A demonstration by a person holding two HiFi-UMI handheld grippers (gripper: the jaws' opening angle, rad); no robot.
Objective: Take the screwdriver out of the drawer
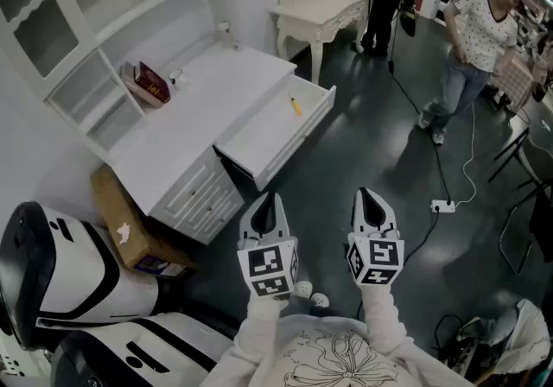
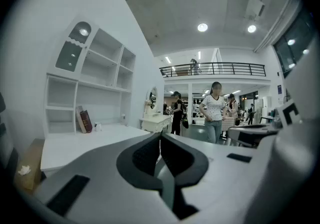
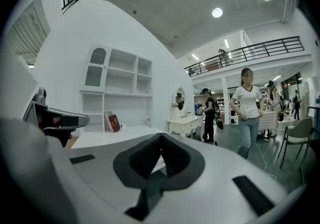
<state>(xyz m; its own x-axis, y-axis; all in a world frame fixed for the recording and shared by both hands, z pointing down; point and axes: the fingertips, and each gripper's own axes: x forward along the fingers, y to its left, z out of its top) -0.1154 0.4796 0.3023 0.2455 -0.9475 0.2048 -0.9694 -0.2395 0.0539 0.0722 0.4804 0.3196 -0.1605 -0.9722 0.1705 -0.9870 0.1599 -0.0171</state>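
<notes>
The white desk's drawer [image 1: 275,133] stands pulled open, and a small yellow-handled screwdriver [image 1: 295,106] lies inside near its far right end. Both grippers hover over the dark floor in front of the drawer, well short of the screwdriver. My left gripper [image 1: 271,198] is shut and empty, its tips close to the drawer's near corner. My right gripper [image 1: 365,194] is also shut and empty, off to the right of the drawer. In the left gripper view the jaws [image 2: 160,136] meet with nothing between them. The right gripper view shows the same [image 3: 161,135]. The drawer is hidden in both gripper views.
A red book [image 1: 154,83] leans in the hutch above the desk top [image 1: 199,109]. A cardboard box [image 1: 121,223] and a white-and-black machine [image 1: 60,273] stand left. A white vanity table [image 1: 320,9], two people [image 1: 471,40] and a power strip [image 1: 443,206] with cable lie beyond.
</notes>
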